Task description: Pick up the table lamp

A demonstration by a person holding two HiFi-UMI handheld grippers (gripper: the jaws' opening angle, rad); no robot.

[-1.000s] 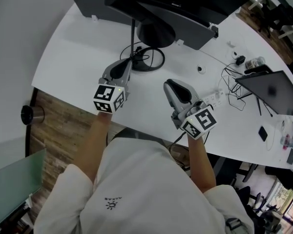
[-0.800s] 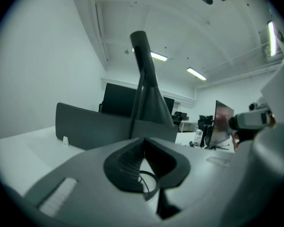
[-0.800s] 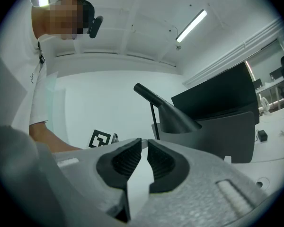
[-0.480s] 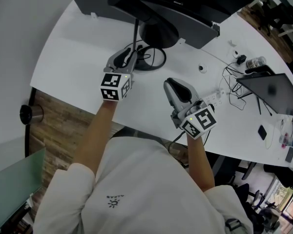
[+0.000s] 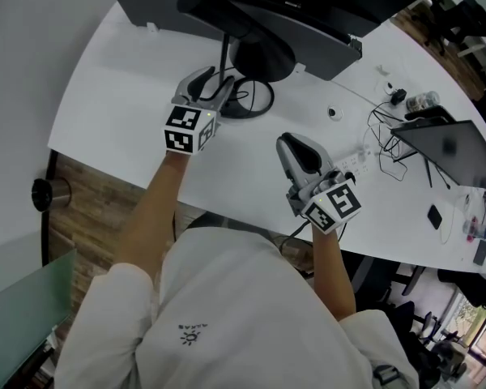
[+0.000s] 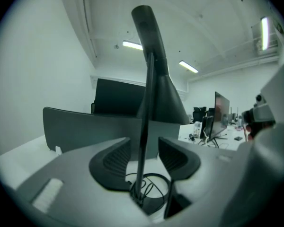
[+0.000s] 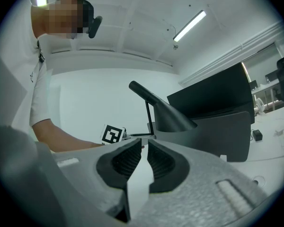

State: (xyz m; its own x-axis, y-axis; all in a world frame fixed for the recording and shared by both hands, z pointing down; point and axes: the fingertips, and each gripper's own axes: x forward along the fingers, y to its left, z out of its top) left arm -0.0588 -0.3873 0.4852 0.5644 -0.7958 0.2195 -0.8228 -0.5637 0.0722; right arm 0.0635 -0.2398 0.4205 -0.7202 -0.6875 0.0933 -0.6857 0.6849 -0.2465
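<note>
Head view: white table (image 5: 117, 87), wooden floor (image 5: 89, 209)

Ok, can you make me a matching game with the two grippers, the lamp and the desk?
1 left gripper
2 right gripper
3 table lamp
4 desk

A white and flat
B dark, with a ring base
C jaws together, nothing in them
D jaws either side of the lamp's pole

Pairs: 1-D, 2-C, 3-B, 4-A. The left gripper's jaws are opening right now.
</note>
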